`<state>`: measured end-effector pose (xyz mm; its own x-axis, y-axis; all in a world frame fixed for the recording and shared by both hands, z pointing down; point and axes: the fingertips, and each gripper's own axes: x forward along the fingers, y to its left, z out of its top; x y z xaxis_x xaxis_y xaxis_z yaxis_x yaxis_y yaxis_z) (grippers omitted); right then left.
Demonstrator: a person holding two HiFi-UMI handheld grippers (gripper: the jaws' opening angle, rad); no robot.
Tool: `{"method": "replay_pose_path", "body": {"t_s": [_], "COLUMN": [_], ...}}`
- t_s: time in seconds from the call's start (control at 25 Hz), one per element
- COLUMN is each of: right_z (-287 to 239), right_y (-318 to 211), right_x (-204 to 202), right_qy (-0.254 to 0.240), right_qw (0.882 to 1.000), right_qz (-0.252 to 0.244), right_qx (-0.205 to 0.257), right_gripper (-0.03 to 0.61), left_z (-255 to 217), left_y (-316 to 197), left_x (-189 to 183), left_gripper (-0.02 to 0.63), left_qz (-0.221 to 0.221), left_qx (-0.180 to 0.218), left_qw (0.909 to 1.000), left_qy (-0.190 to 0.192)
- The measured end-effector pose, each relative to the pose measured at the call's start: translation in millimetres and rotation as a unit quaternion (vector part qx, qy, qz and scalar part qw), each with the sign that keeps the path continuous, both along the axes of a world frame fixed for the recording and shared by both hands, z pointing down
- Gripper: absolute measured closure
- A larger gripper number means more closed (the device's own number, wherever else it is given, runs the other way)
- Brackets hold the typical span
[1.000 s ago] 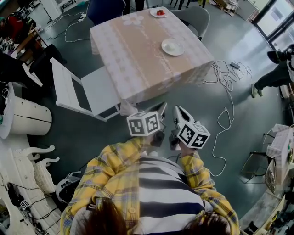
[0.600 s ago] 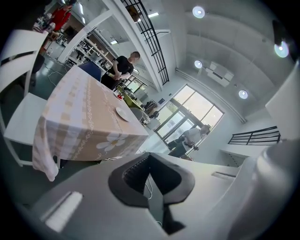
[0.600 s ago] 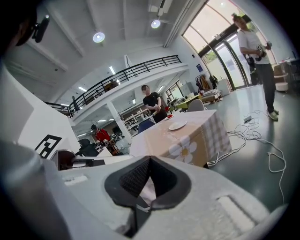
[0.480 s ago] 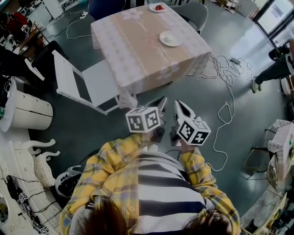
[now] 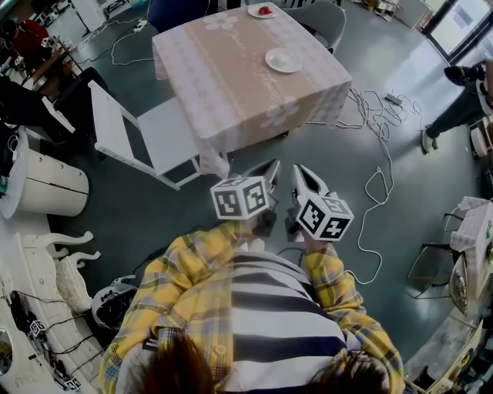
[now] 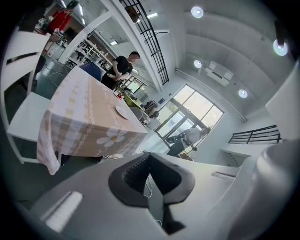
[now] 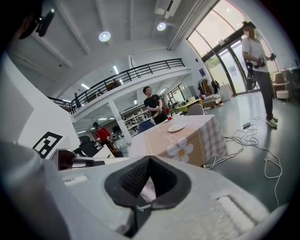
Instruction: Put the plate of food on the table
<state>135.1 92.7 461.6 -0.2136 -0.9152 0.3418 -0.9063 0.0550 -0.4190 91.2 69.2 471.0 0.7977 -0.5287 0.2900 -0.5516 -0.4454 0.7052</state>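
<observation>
A square table [image 5: 231,85] with a beige flowered cloth stands ahead of me on the grey floor. On it are a white plate [image 5: 283,60] of pale food near the right edge and a second plate [image 5: 263,11] with red food at the far edge. My left gripper [image 5: 271,165] and right gripper [image 5: 296,169] are side by side close to my body, short of the table, both shut and empty. The left gripper view shows its closed tips [image 6: 150,157] with the table [image 6: 79,117] and white plate [image 6: 122,111] beyond. The right gripper [image 7: 150,161] faces the same table [image 7: 173,140].
A white chair [image 5: 146,142] stands at the table's left side, a grey chair [image 5: 320,19] at its far side. Cables [image 5: 377,185] trail over the floor on the right. White furniture [image 5: 46,188] lines the left. A person [image 7: 152,105] in black stands behind the table.
The table and white chair have slid a little up in the head view. Both grippers keep their place in front of the body and stay shut.
</observation>
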Motion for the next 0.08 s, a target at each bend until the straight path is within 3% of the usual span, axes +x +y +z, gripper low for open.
{"method": "replay_pose_path", "body": {"t_s": [0.08], "right_z": [-0.8], "right_y": [1.1], "right_x": [-0.8], "right_qy": [0.001], "right_qw": [1.0], "right_qz": [-0.001], "right_qx": [0.001], "right_gripper": [0.581], "left_z": [0.1], "left_y": [1.0], "left_x": [-0.1], "left_gripper": [0.615], "left_qz": [0.0], "left_qx": [0.0], "left_qw": [1.0], "left_qy": [0.0]}}
